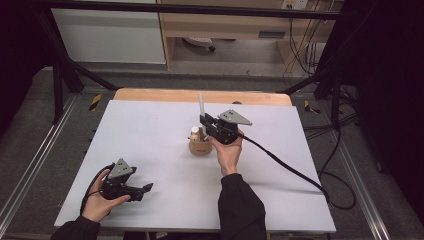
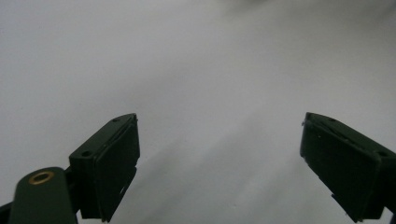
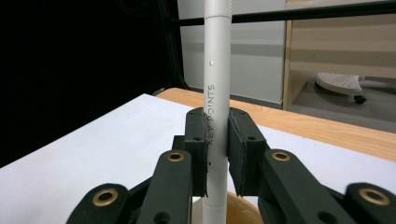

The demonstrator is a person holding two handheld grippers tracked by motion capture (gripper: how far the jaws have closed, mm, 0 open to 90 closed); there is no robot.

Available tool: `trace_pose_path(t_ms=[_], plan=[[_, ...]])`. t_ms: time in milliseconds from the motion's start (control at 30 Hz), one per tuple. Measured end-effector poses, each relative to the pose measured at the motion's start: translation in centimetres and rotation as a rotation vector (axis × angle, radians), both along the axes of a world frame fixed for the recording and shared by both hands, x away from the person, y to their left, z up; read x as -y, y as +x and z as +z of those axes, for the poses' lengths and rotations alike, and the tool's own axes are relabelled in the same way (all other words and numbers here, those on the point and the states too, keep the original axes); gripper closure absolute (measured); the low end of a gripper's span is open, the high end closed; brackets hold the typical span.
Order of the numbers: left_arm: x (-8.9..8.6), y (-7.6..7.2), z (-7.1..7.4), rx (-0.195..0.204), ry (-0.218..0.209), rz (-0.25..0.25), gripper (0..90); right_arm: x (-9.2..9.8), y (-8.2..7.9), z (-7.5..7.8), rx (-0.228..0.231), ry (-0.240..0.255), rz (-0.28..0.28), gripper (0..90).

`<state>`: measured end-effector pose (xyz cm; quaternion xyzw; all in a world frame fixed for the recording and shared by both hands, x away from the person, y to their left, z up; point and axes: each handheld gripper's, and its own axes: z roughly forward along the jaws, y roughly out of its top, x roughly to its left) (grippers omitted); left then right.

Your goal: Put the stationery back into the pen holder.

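The right gripper (image 3: 217,154) clamps a slim, upright white pen (image 3: 217,70) printed "KEY POINTS" along its barrel, directly above the round wooden holder (image 1: 200,146) at mid-table. The left gripper (image 2: 219,163) rests near the white table's (image 1: 150,135) front left corner, jaws wide and empty.

A lab: black frame rig (image 1: 60,75) around a white table (image 1: 150,145), loose cables (image 1: 340,165) on the floor

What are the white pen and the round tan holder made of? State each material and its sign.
White pen: likely matte plastic or coated metal; smooth, even, dull sheen, printed lettering. Round tan holder: looks like unvarnished wood; warm tan, matte, though the grain is too small to tell.
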<state>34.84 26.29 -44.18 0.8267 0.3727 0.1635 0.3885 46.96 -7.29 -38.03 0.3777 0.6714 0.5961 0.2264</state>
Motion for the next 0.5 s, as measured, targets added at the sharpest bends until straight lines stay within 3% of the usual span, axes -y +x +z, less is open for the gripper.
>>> trace_pose_path(t_ms=[500], plan=[[-0.1,0.0,-0.1,-0.003,0.002,0.001,12.0,-0.9,0.7,-2.5,-0.046,-0.009,0.009,78.9]])
